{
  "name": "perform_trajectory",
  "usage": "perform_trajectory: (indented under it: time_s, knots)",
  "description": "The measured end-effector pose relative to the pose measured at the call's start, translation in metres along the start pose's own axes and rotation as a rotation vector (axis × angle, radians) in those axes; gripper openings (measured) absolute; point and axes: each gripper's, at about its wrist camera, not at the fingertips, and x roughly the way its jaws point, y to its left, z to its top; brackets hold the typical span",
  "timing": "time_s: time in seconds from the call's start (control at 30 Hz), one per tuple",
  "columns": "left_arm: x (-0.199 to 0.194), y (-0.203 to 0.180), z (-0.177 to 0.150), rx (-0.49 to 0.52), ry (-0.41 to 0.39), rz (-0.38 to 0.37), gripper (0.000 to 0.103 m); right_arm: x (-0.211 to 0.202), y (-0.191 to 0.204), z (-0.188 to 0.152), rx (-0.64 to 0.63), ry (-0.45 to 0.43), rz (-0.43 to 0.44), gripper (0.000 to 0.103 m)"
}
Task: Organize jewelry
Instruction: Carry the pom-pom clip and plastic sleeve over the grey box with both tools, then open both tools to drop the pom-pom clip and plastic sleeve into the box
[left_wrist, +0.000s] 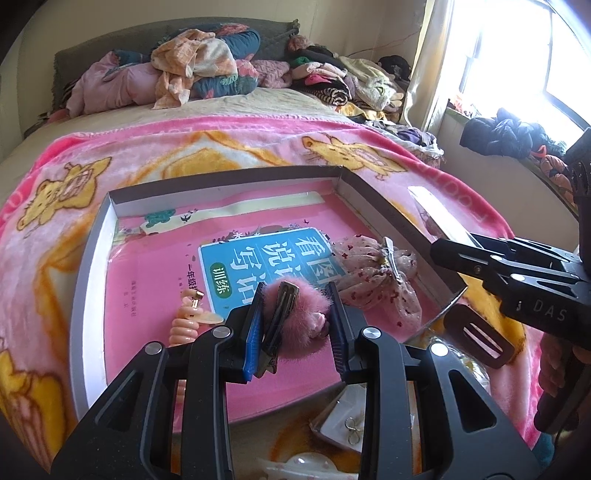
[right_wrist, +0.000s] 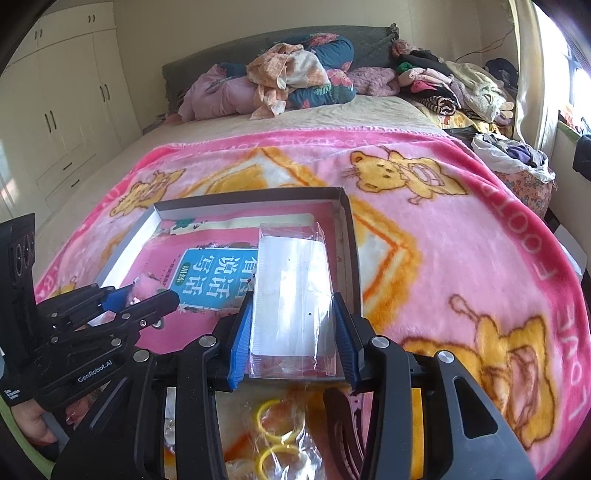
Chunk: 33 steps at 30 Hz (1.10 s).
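Note:
A shallow grey box (left_wrist: 94, 254) lies on the bed with a pink book (left_wrist: 155, 280) inside it; the box also shows in the right wrist view (right_wrist: 349, 236). My left gripper (left_wrist: 297, 328) is shut on a pink fluffy hair clip (left_wrist: 299, 310) and holds it just above the book. A lace bow clip (left_wrist: 380, 280) and a peach spiral hair tie (left_wrist: 186, 325) lie in the box. My right gripper (right_wrist: 293, 339) is shut on a clear plastic box (right_wrist: 291, 291) and holds it over the box's right side; this gripper also shows in the left wrist view (left_wrist: 454, 254).
A brown buckle (left_wrist: 476, 338), a small white box with a gold piece (left_wrist: 347, 424) and a bag of yellow hair rings (right_wrist: 275, 435) lie on the pink blanket (right_wrist: 461, 229) in front of the grey box. Piled clothes (right_wrist: 288, 77) lie at the head of the bed.

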Motion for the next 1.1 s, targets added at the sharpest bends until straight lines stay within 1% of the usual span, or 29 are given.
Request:
perform_trajectory:
  time_s: [0.2, 0.43, 0.67, 0.73, 0.8, 1.0, 1.1]
  knots:
    - [0.008, 0.003, -0.002, 0.002, 0.025, -0.001, 0.023, 0.016, -0.001, -0.003, 0.007, 0.021, -0.001, 0.039]
    - [0.01, 0.005, -0.003, -0.002, 0.028, -0.005, 0.023, 0.028, -0.006, -0.006, 0.022, 0.04, -0.013, 0.039]
    - [0.014, 0.004, -0.005, 0.001, 0.033, -0.005, 0.023, 0.031, -0.01, -0.012, 0.037, 0.027, -0.012, 0.041]
    - [0.013, 0.004, -0.005, -0.001, 0.034, -0.005, 0.023, 0.03, -0.01, -0.013, 0.039, 0.024, -0.009, 0.042]
    - [0.013, 0.004, -0.005, -0.001, 0.034, -0.006, 0.023, 0.027, -0.011, -0.014, 0.043, 0.022, -0.009, 0.047]
    - [0.015, 0.003, -0.006, -0.001, 0.038, 0.003, 0.023, 0.016, -0.014, -0.02, 0.072, -0.001, 0.003, 0.052]
    - [0.014, 0.003, -0.007, -0.006, 0.038, 0.015, 0.027, 0.011, -0.013, -0.023, 0.072, -0.009, 0.003, 0.054]
